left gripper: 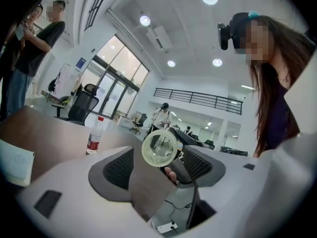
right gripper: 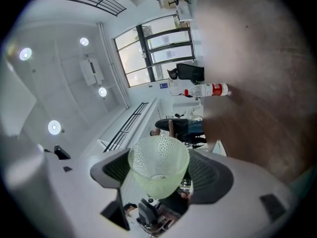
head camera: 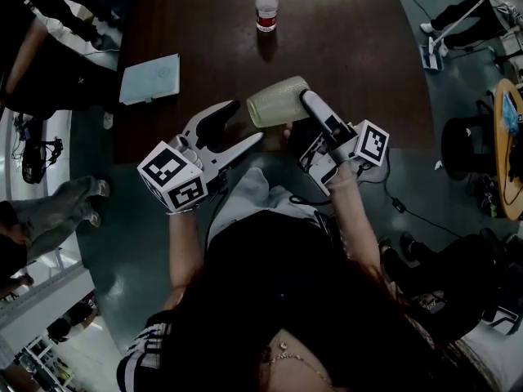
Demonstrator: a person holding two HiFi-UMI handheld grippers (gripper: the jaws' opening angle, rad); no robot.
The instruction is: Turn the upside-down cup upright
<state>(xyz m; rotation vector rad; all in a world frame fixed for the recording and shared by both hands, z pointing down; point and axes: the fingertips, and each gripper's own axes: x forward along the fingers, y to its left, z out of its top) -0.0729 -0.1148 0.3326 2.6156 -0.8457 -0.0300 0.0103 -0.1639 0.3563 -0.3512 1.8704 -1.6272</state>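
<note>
The bottle [head camera: 266, 6] stands upright at the far middle of the worktop [head camera: 359, 72]. A flat pad [head camera: 150, 78] lies near the worktop's left edge, nearer than the bottle and well apart from it. Over the near edge, the cup [head camera: 274, 103] lies on its side in the air between the jaws of the right gripper [head camera: 296, 109], with its mouth turned leftward. The left gripper [head camera: 245, 122] is just left of the cup, its jaws apart on either side of the cup's mouth end.

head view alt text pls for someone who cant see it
The right tongs grip a pale green cup on its side over a dark table, the left tongs open and empty beside it. A water bottle and a pale blue pad sit farther back.
</note>
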